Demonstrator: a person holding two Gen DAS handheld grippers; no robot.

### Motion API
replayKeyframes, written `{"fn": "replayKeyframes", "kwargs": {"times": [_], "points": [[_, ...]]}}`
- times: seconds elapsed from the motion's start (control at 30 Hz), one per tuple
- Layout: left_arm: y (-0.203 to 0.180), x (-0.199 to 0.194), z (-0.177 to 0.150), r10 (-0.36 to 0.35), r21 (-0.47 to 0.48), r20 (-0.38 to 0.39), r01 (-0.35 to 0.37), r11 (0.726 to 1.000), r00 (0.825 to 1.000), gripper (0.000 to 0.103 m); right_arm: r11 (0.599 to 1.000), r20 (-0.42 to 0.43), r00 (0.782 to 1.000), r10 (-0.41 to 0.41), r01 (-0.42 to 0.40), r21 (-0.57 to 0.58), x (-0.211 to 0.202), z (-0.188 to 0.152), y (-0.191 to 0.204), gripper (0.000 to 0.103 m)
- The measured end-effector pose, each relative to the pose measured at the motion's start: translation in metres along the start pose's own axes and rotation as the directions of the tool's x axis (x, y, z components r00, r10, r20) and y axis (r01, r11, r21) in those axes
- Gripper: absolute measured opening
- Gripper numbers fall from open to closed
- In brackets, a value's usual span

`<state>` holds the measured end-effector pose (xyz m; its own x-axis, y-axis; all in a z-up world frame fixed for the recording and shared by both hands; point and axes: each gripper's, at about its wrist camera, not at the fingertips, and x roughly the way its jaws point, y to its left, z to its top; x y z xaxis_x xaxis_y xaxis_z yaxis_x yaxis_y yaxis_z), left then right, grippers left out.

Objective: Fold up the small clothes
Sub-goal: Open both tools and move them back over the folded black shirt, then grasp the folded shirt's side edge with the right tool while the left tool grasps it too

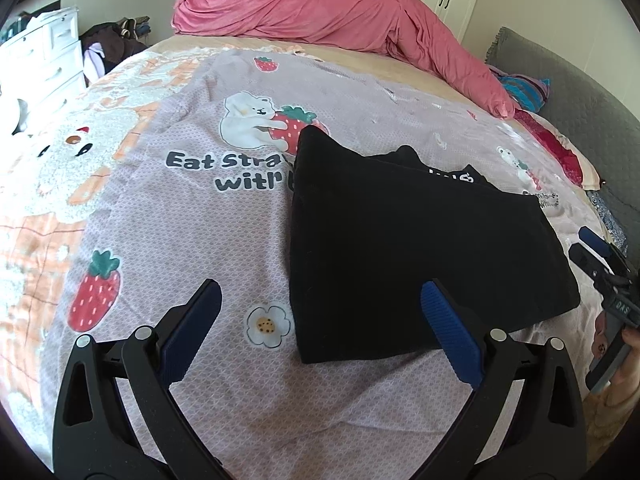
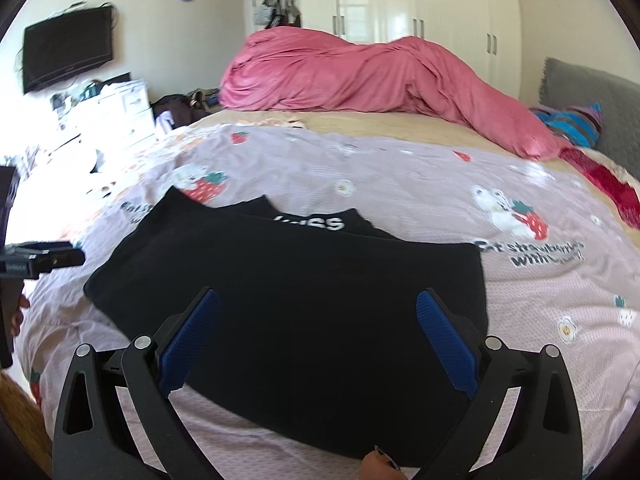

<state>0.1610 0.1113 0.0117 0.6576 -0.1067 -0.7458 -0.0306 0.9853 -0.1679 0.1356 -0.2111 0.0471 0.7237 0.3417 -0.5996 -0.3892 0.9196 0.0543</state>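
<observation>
Both pairs of jaws stand wide with nothing between the pads. The left gripper (image 1: 320, 320) tilts down over the bedspread (image 1: 180, 220), its right finger above the near left edge of the one black folded garment (image 1: 400, 240). The right gripper (image 2: 318, 324) tilts down directly above that garment (image 2: 280, 280), which lies flat beneath it. Farther off, one pink duvet (image 2: 340, 76) is heaped along the bed's far side.
</observation>
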Motion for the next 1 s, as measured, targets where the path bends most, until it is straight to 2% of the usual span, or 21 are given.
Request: {"fn": "replayKeyframes", "kwargs": {"times": [0.2, 0.33, 0.6, 0.8, 1.0], "points": [[0.011, -0.005, -0.001, 0.026, -0.013, 0.006, -0.026, 1.0, 1.0, 0.094, 0.998, -0.016, 0.999, 0.05, -0.051, -0.035, 0.0, -0.003, 0.027, 0.098], [0.026, 0.001, 0.004, 0.057, -0.057, 0.002, -0.057, 0.997, 0.998, 0.094, 0.994, -0.04, 0.996, 0.085, -0.088, -0.071, 0.008, -0.005, 0.055, 0.098], [0.054, 0.022, 0.021, 0.071, -0.16, -0.038, -0.076, 0.984, 0.997, 0.094, 0.959, -0.098, 0.987, 0.128, -0.148, -0.243, 0.034, -0.011, 0.138, 0.098], [0.07, 0.039, 0.032, 0.071, -0.224, -0.064, -0.084, 0.971, 0.995, 0.094, 0.93, -0.161, 0.984, 0.071, -0.124, -0.347, 0.069, -0.017, 0.187, 0.098], [0.069, 0.048, 0.044, 0.084, -0.215, -0.068, -0.097, 0.972, 0.994, 0.094, 0.896, -0.174, 0.984, -0.042, -0.04, -0.442, 0.101, -0.023, 0.213, 0.098]]}}
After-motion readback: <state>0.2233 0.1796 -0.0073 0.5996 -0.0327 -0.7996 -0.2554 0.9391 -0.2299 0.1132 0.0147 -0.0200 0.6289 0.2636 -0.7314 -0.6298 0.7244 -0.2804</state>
